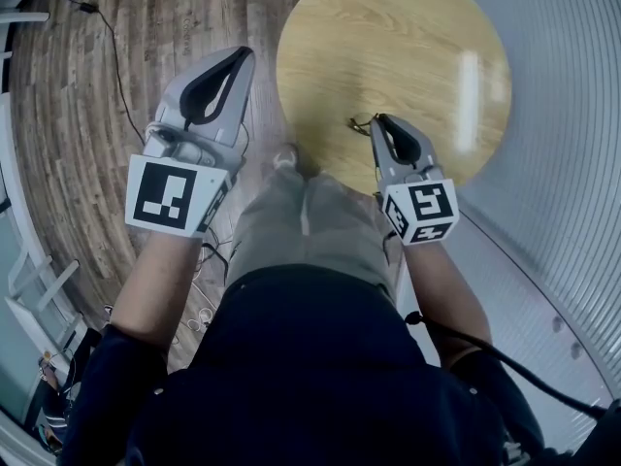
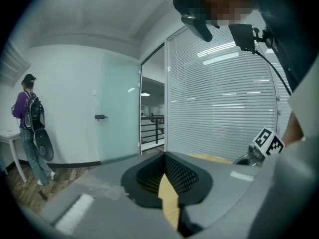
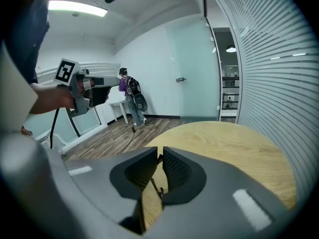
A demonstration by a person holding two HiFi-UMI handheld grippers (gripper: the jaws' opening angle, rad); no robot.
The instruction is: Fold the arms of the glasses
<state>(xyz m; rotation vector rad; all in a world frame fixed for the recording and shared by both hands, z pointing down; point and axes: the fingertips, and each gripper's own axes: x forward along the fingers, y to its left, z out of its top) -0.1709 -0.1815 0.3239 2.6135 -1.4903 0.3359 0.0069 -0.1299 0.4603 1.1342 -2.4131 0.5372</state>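
Note:
The glasses [image 1: 361, 122] are thin and dark-framed, at the near edge of the round wooden table [image 1: 417, 37]. My right gripper [image 1: 376, 121] is shut on them at its tip. In the right gripper view a thin dark arm of the glasses [image 3: 155, 185] runs between the nearly closed jaws of the right gripper [image 3: 160, 156], and the rest of the frame is hidden. My left gripper [image 1: 241, 56] is raised over the wooden floor to the left of the table, shut with nothing in it. In the left gripper view the left gripper [image 2: 164, 156] has its pads meeting.
A wall of white blinds [image 1: 572, 115] curves round the table's right side. A black cable [image 1: 116, 56] trails over the floor on the left. A person with a backpack [image 3: 130, 101] stands by a white desk far off, near a glass door [image 3: 192, 78].

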